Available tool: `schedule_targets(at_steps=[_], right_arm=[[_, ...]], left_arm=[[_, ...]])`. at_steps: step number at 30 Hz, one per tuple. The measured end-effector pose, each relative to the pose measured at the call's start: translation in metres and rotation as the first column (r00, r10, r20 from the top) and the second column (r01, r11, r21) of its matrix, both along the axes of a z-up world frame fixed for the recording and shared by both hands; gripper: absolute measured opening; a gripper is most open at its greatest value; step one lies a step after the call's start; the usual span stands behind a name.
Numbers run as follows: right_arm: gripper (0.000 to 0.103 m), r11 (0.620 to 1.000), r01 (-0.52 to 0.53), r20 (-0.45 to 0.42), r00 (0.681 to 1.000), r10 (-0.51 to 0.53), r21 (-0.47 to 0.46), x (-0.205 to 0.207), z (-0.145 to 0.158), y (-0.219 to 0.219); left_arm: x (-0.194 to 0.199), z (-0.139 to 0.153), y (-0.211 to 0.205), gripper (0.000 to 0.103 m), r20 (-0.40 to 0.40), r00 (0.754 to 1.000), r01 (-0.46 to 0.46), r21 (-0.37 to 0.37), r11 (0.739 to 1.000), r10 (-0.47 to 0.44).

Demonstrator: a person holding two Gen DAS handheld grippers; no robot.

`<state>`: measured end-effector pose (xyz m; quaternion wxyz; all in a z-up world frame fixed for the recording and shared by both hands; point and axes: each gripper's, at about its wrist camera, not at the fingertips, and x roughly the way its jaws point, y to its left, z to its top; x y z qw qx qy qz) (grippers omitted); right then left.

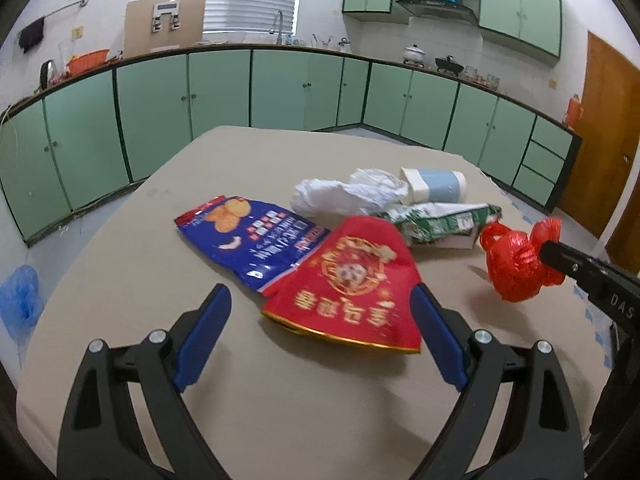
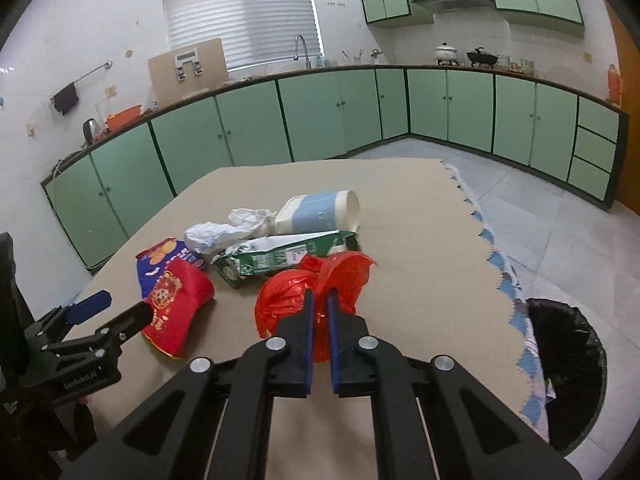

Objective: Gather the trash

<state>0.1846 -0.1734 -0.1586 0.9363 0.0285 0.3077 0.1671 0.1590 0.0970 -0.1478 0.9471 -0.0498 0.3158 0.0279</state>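
A broad tan cloth-covered table (image 2: 420,216) fills the middle of both views, with mint-green cabinet doors (image 1: 160,120) running along the far walls. On the floor off the table's right edge stands a round bin lined with a black plastic bag (image 2: 576,372), seen only in the right wrist view.

The trash lies in a loose cluster at the table's centre. Nearest the left gripper is a flat red foil snack bag with gold print (image 1: 352,292), its near corner lying between the gripper's fingers. Its far-left edge overlaps a flattened blue snack bag printed with orange crackers (image 1: 248,236). Behind them sit a crumpled white plastic bag (image 1: 348,196) and, touching it on the right, a white tub with a pale blue label (image 1: 438,186) lying on its side. Just in front of the tub is a crushed green-and-white carton (image 1: 440,222).

The right gripper (image 2: 319,300) has its blue pads pressed together, pinching a crumpled red plastic bag (image 2: 316,288). In the left wrist view the red bag appears lifted off the cloth, at the right of the cluster and near the crushed carton.

The left gripper (image 1: 320,300) has its blue-padded fingers (image 1: 208,332) spread wide and holds nothing; the pads do not press on the red snack bag.
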Motion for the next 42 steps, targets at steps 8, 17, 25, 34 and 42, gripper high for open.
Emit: schedule_targets(at_steps=[8,17,25,34,42], right_arm=[[0.006,1.0,0.017,0.001,1.0,-0.017,0.014,0.0,-0.002,-0.007],[0.006,0.999,0.026,-0.005,1.0,-0.026,0.021,0.003,-0.006,-0.008],[0.006,0.999,0.032,0.0,0.999,-0.032,0.021,0.001,-0.006,-0.007],[0.006,1.0,0.029,0.02,0.999,-0.029,0.012,-0.003,-0.001,-0.004],[0.006,1.0,0.02,0.023,1.0,-0.02,0.004,-0.003,0.0,-0.001]], left_arm=[[0.02,-0.008,-0.02,0.089,-0.055,0.998,0.045,0.036,0.998,-0.043],[0.029,-0.017,-0.03,0.089,-0.113,0.992,0.057,0.084,0.995,-0.047],[0.026,-0.017,-0.017,0.079,-0.102,0.994,0.029,0.016,0.999,-0.027],[0.008,0.009,-0.001,0.039,0.014,0.998,0.056,-0.088,0.995,-0.055],[0.01,0.015,0.034,0.038,0.013,0.999,-0.034,-0.102,0.994,0.036]])
